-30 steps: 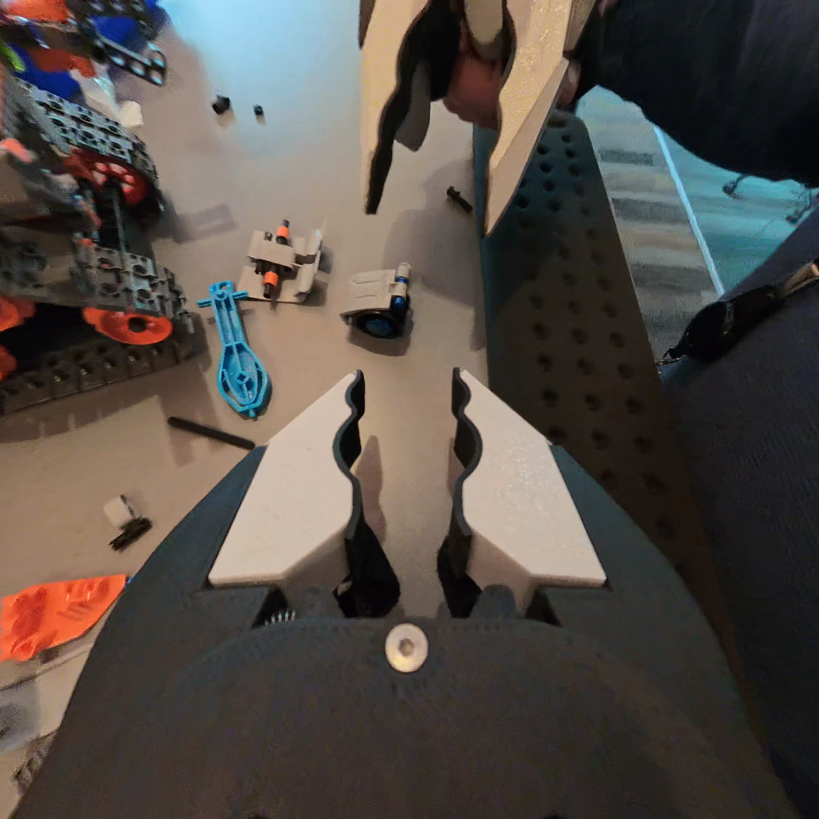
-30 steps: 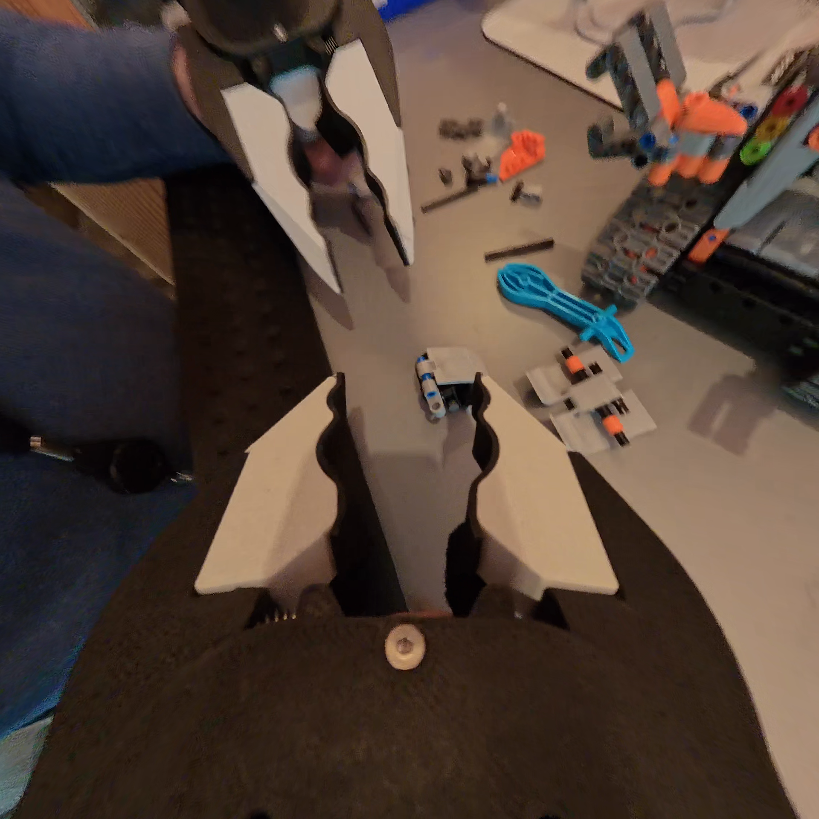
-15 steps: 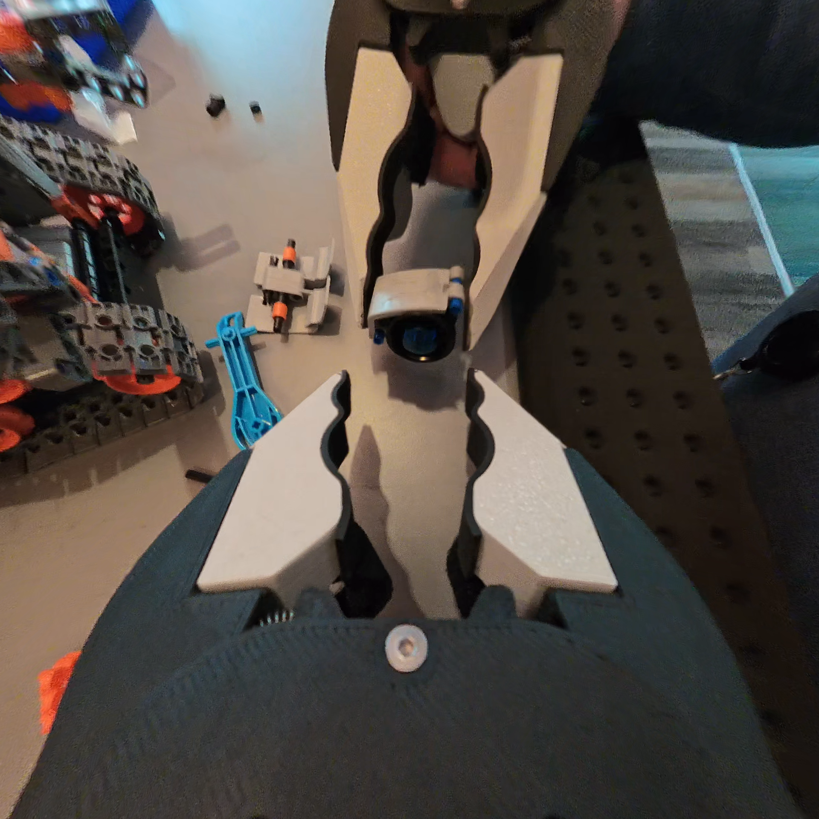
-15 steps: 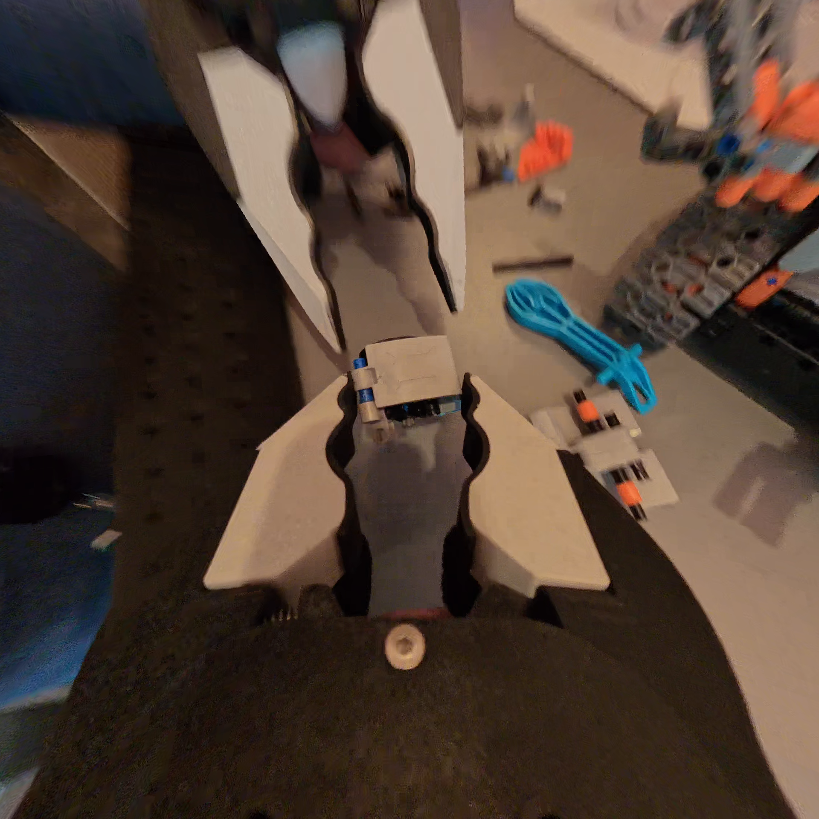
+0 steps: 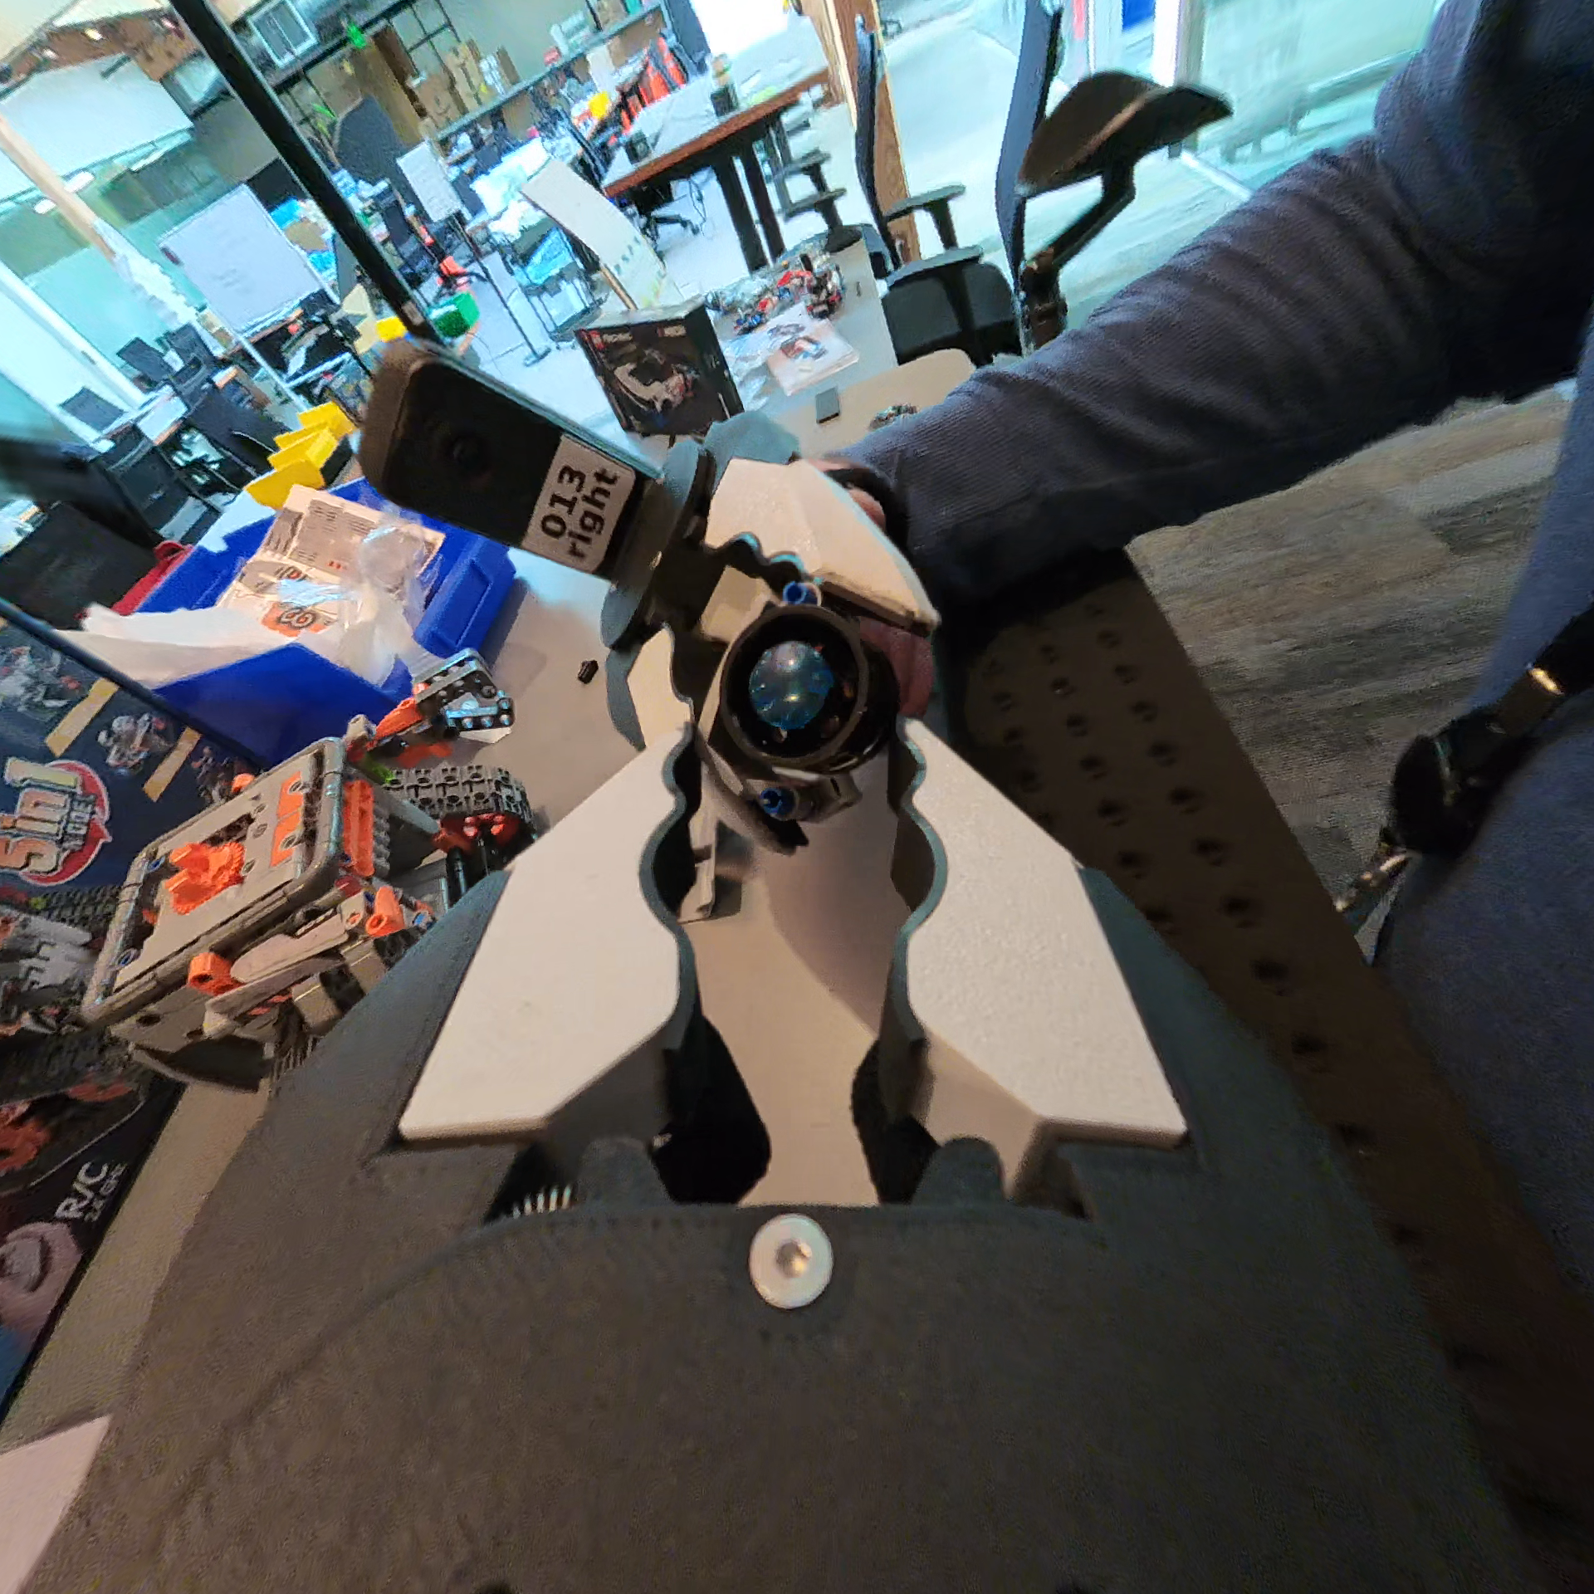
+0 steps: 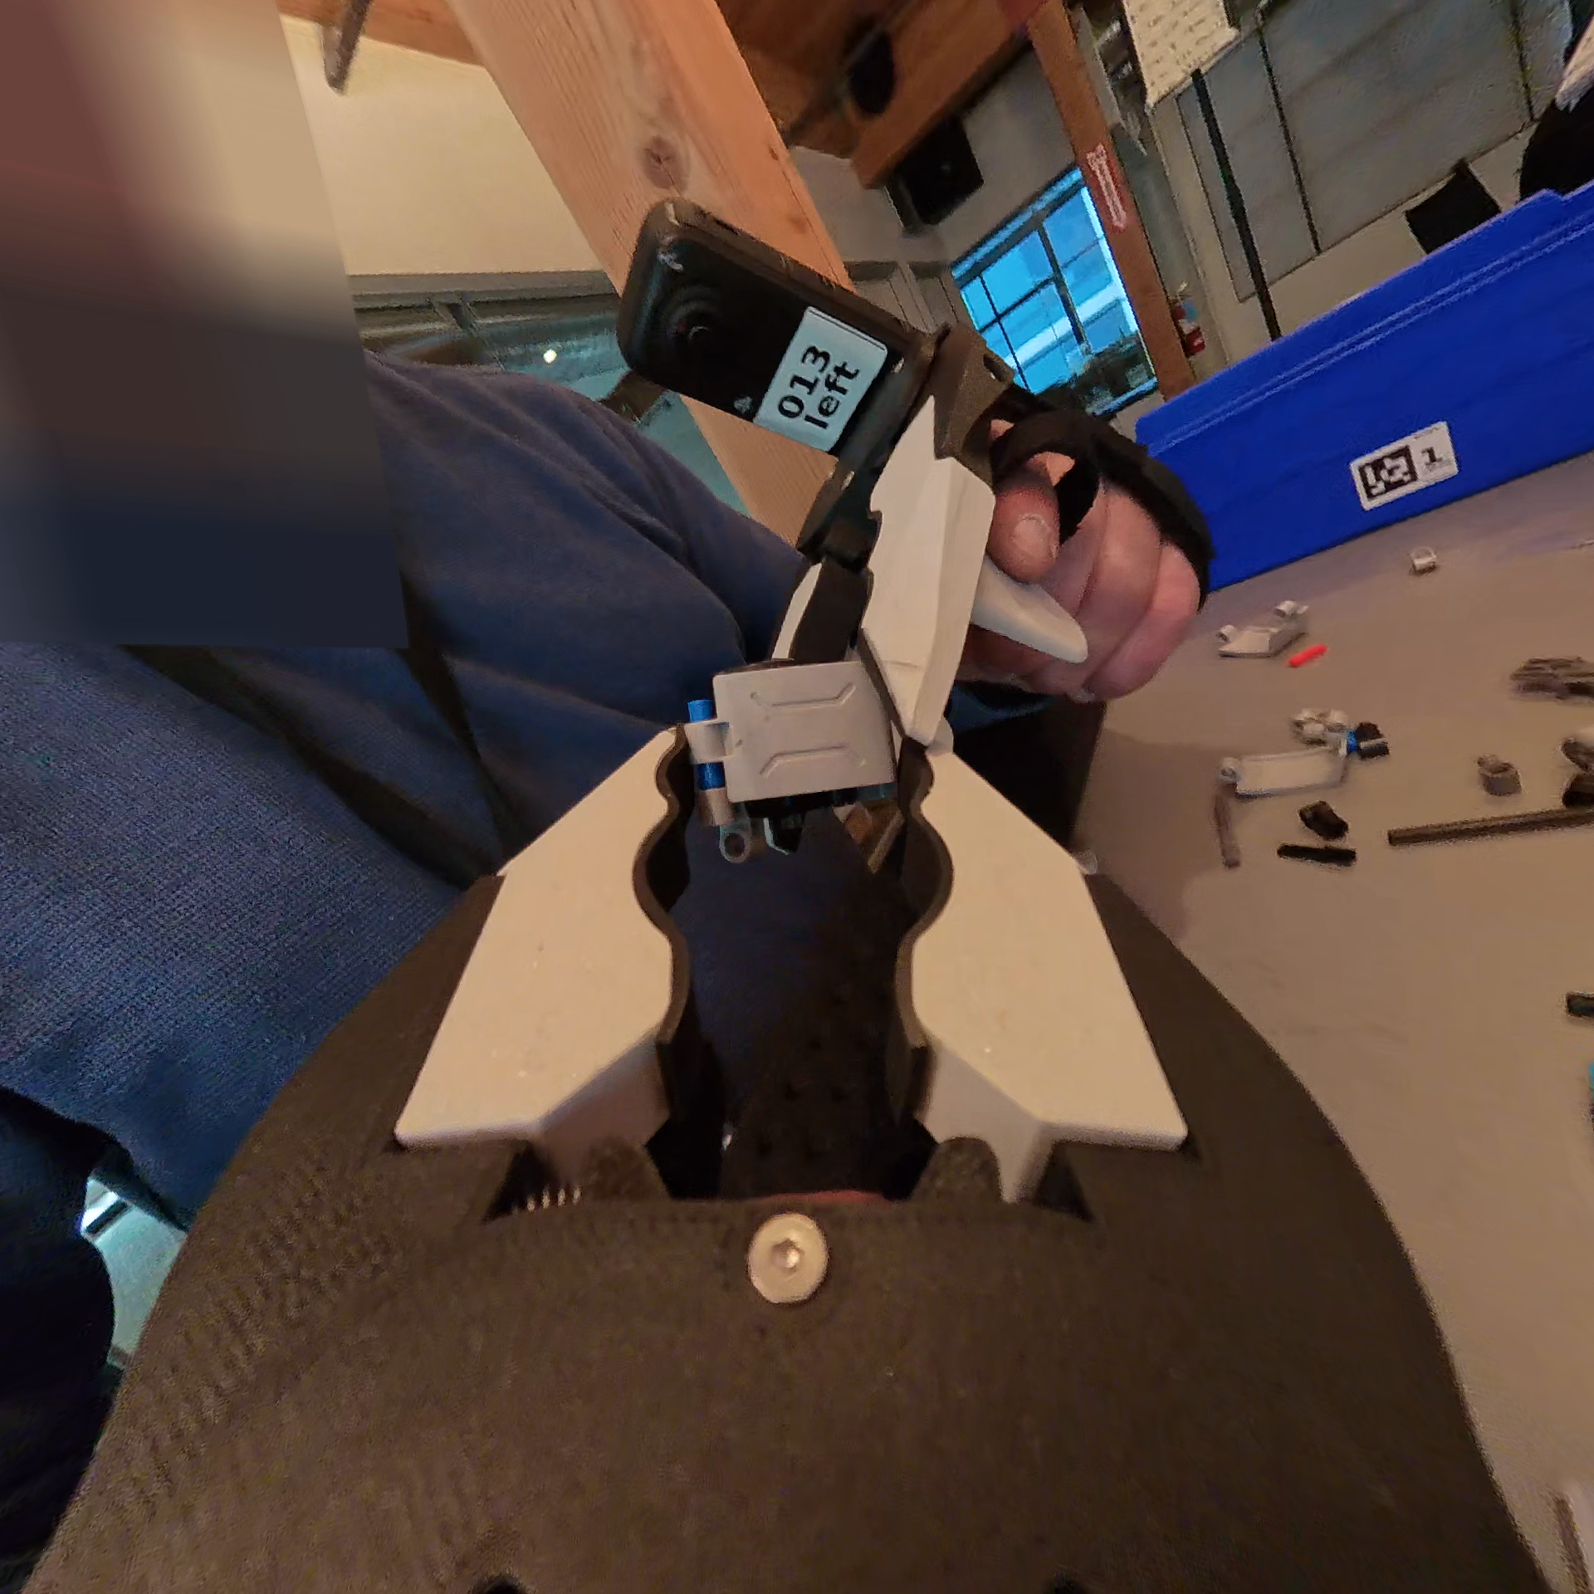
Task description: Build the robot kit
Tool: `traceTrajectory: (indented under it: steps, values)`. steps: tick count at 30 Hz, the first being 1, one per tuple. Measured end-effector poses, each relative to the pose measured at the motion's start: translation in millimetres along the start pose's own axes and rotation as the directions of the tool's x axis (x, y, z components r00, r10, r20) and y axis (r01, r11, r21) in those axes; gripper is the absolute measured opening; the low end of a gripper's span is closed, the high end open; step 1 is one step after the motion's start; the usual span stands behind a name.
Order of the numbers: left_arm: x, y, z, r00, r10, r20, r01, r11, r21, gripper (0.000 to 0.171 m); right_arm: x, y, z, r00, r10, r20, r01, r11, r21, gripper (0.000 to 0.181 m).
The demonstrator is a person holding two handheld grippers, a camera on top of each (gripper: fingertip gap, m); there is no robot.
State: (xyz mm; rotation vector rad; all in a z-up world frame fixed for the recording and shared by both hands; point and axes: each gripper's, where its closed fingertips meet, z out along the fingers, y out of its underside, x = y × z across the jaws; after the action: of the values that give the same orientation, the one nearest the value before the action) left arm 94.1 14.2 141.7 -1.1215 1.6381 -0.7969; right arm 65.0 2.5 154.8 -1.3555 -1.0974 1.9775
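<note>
Module (image 6: 793, 742) (small, grey, brick-built, black ring around a blue dome) is hanging in the air above the desk (image 6: 1294, 949) near its edge. Right gripper (image 6: 798, 759) is clamping its sides. Left gripper (image 5: 793, 750) is facing it, fingers spread, tips flanking it loosely.

Grey table (image 6: 1294, 992) is pretty cluttered: loose grey and black bits (image 6: 1294, 768), a black rod (image 6: 1484, 826), a blue bin (image 5: 285, 673) at the back, and a tracked orange-and-grey model (image 5: 259, 897) off to one side.
</note>
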Motion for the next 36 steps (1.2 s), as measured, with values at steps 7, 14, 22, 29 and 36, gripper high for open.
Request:
traceTrajectory:
  steps: [7, 14, 22, 29, 36]
  values:
    - [-53, 19, -31, 0.923, 0.141, 0.359, -0.06, 0.972, -0.228, 0.04, 40, -27, -12, 0.903, -0.146, -0.404, 0.169, 0.985, 0.023, 0.06]
    - [-63, 22, -40, 0.786, 0.409, 0.463, -0.203, 0.88, -0.43, 0.04, 58, -38, 9, 0.801, -0.15, -0.579, 0.189, 0.982, 0.007, 0.044]
    - [-56, 20, -47, 0.814, 0.399, 0.421, -0.244, 0.894, -0.376, 0.041, 55, -39, 15, 0.822, -0.196, -0.535, 0.221, 0.975, -0.018, 0.04]
    - [-35, 10, -46, 0.96, 0.149, 0.239, -0.122, 0.985, -0.122, 0.033, 30, -33, 29, 0.975, -0.085, -0.207, 0.088, 0.996, 0.005, 0.041]
    - [-69, 22, -64, 0.881, 0.155, 0.447, -0.075, 0.979, -0.191, 0.031, 62, -57, 13, 0.886, -0.085, -0.455, 0.144, 0.985, 0.097, 0.054]
